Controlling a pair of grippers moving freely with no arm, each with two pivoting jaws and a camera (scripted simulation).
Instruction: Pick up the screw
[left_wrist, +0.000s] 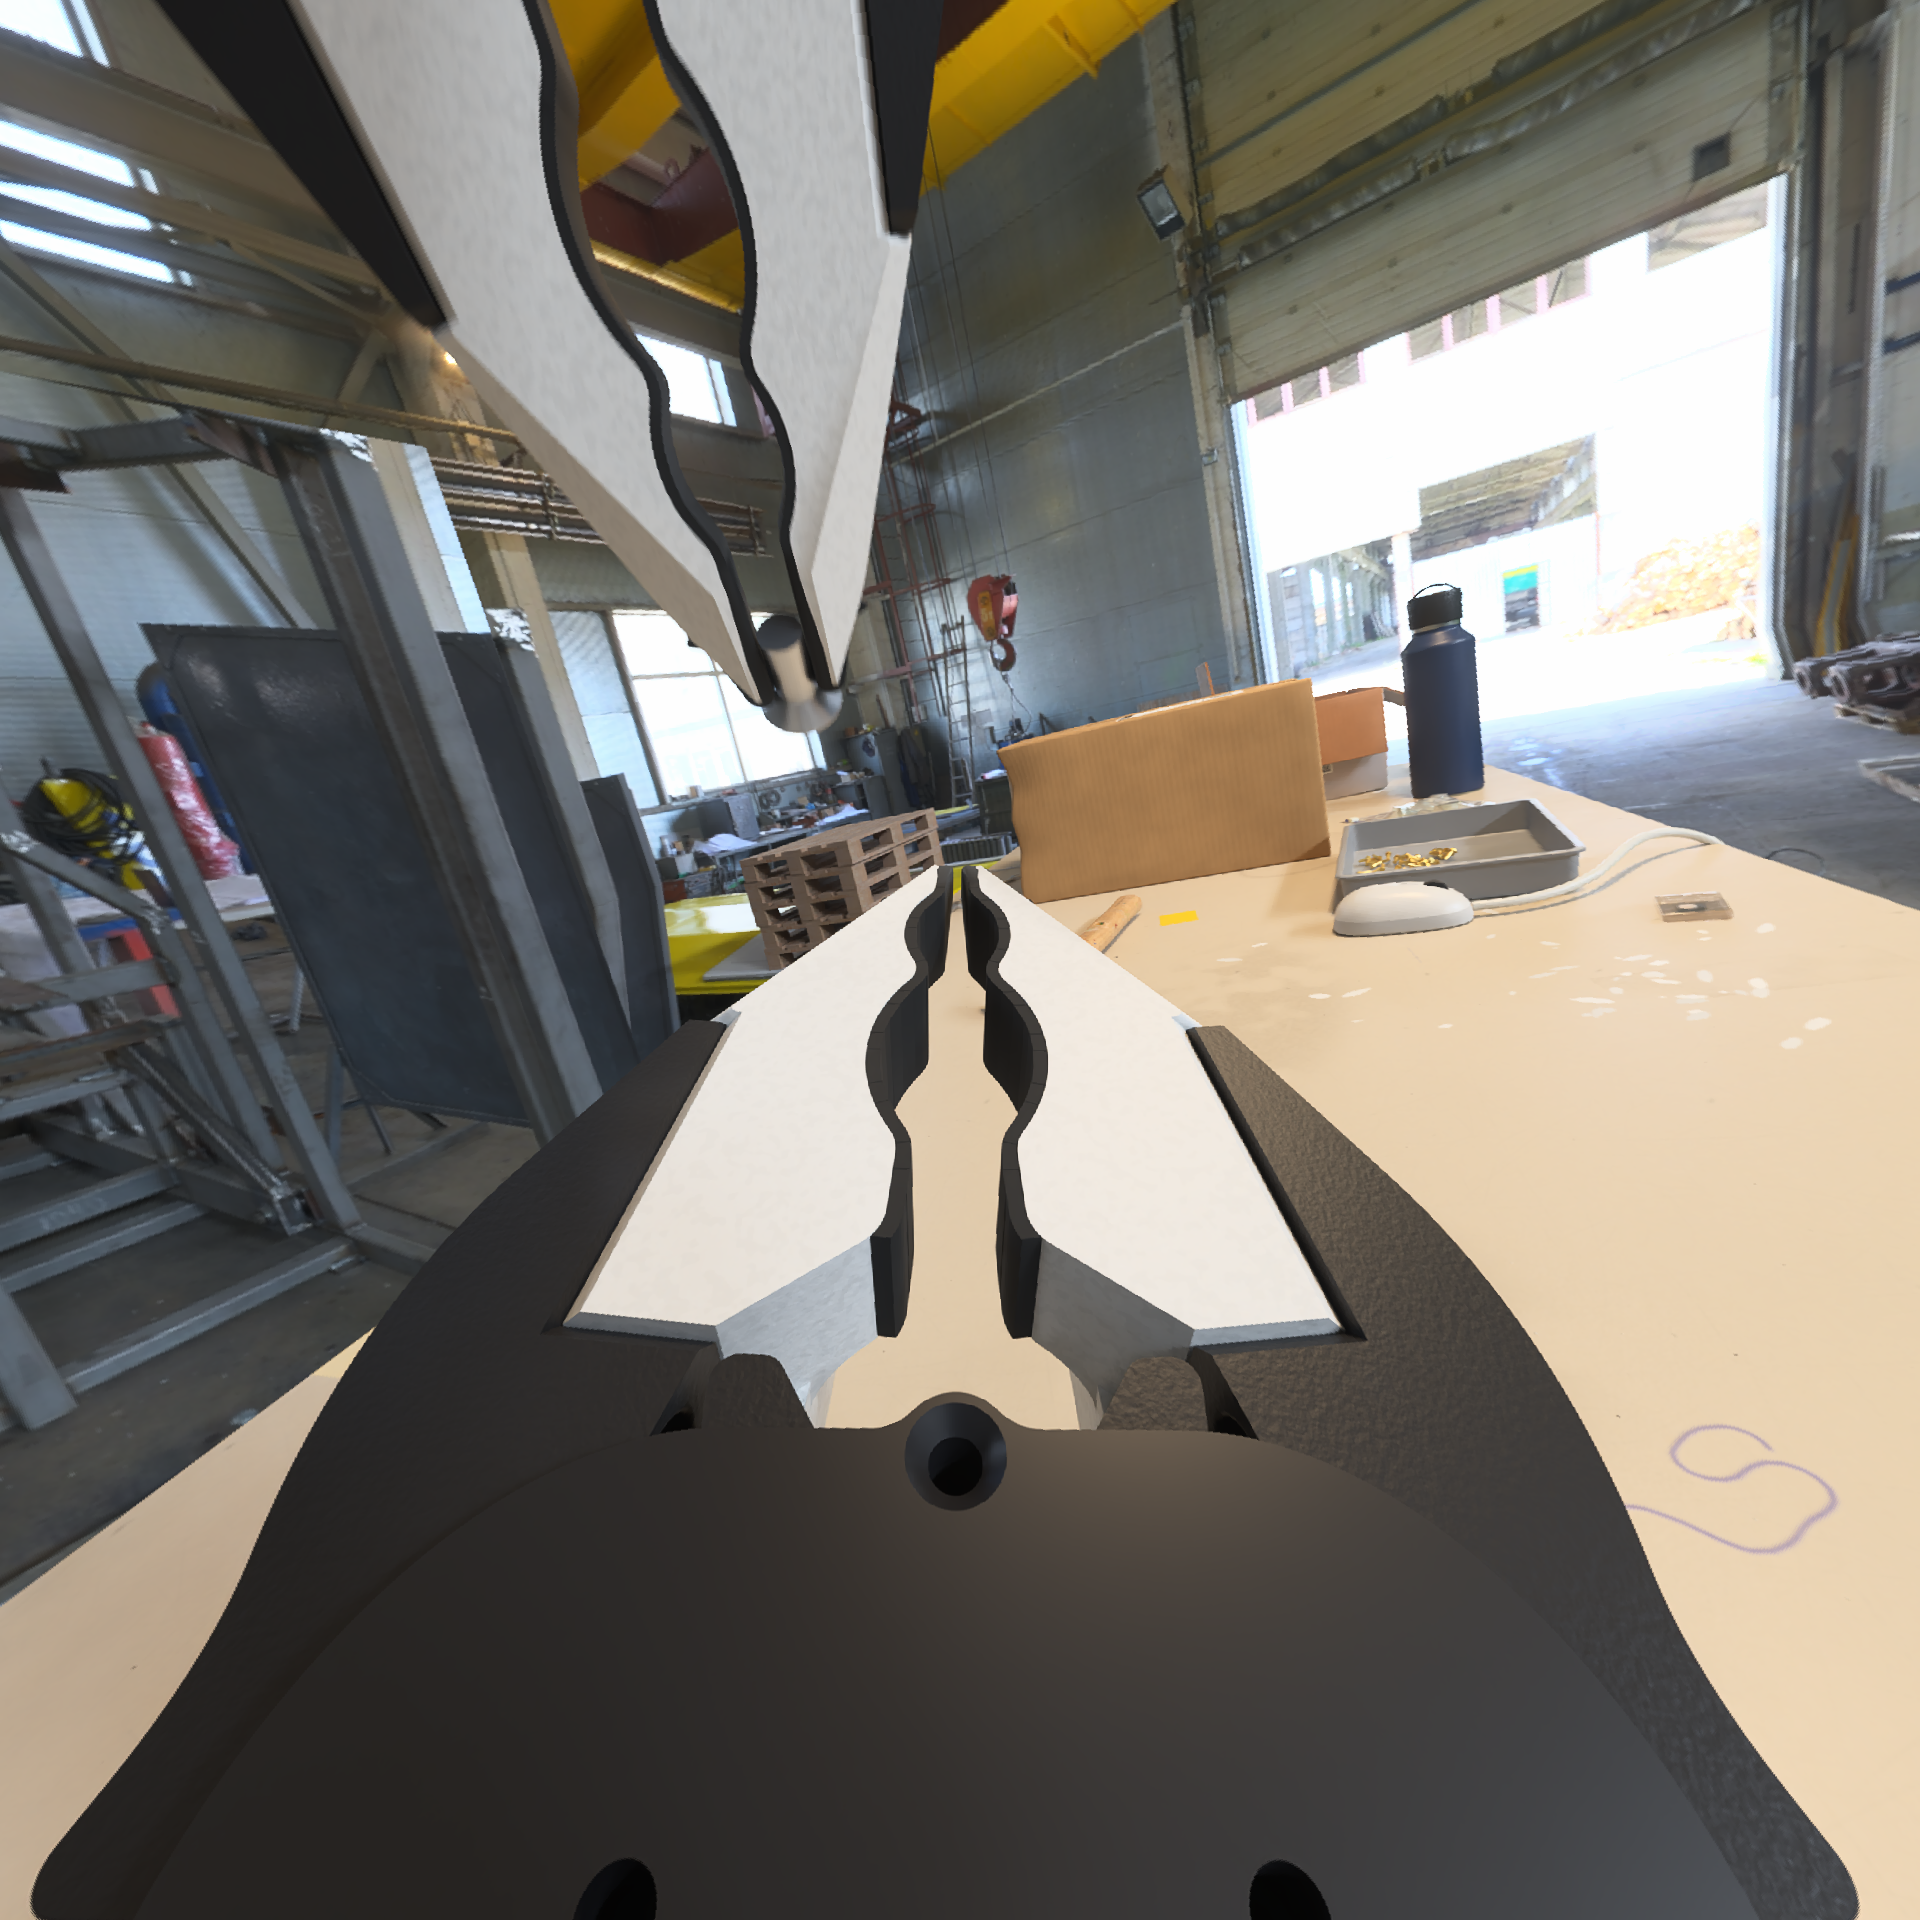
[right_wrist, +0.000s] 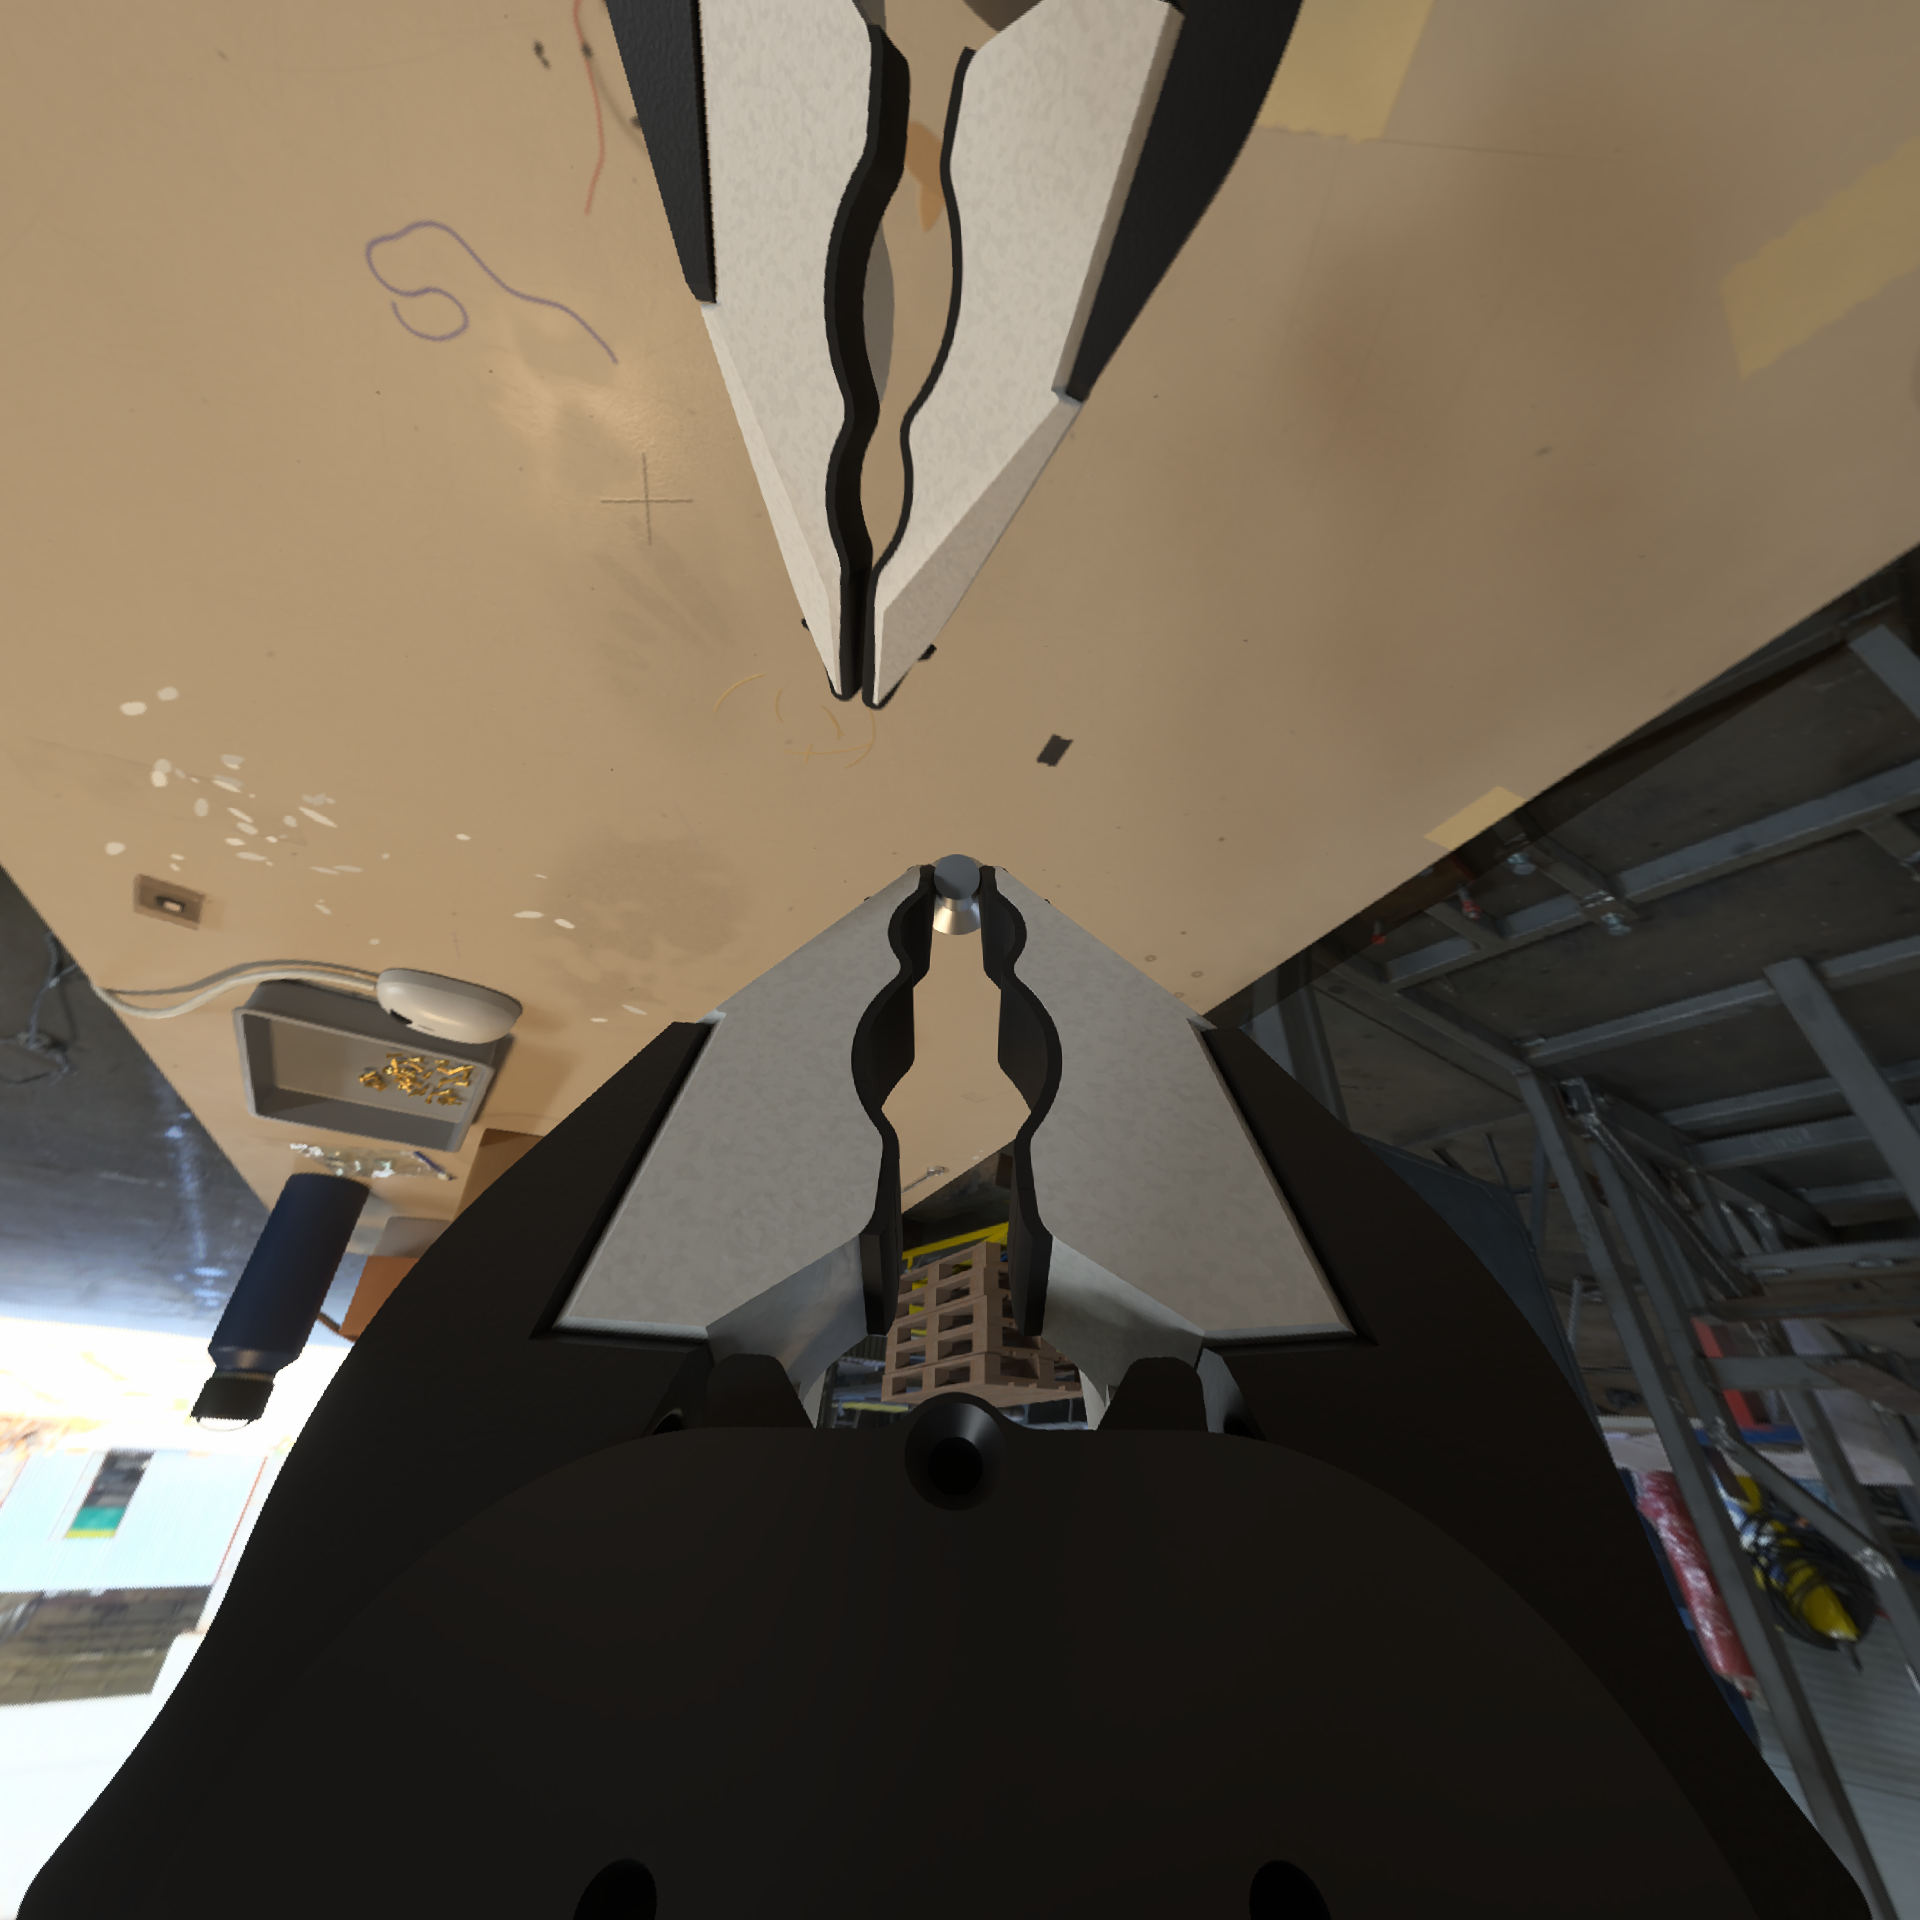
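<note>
Industrial hall backdrop: steel stairs and framing at left, stacked brown pallets mid, open roller door with daylight at right. Work surface is a beige matte tabletop (left_wrist: 1455, 1195) with white paint flecks, a purple pen squiggle (left_wrist: 1745, 1496) and a faint pencilled cross.

Left wrist view, left to right: right gripper (left_wrist: 795, 686) comes down from the top edge, with white speckled fingers and wavy black rubber pads. Its tips pinch the small silver metal screw (left_wrist: 792, 681) with a flared head, held in the air well above the table. Next come a brown corrugated cardboard box (left_wrist: 1164, 795), a grey plastic tray (left_wrist: 1538, 831) holding small brass-coloured parts, a white rounded device (left_wrist: 1403, 907) with a white cable just in front of the tray, and a dark blue metal bottle (left_wrist: 1442, 696) with a black cap.

Left gripper (left_wrist: 956, 883): same white fingers and textured black body, tips pressed nearly together, nothing between them, hovering over the table.

Right wrist view: tray, device and bottle sit lower left. Screw (right_wrist: 956, 894) is clamped between the right gripper (right_wrist: 956, 883) tips, shank end toward the table. Left gripper (right_wrist: 862, 691) is opposite, tips pressed together.
</note>
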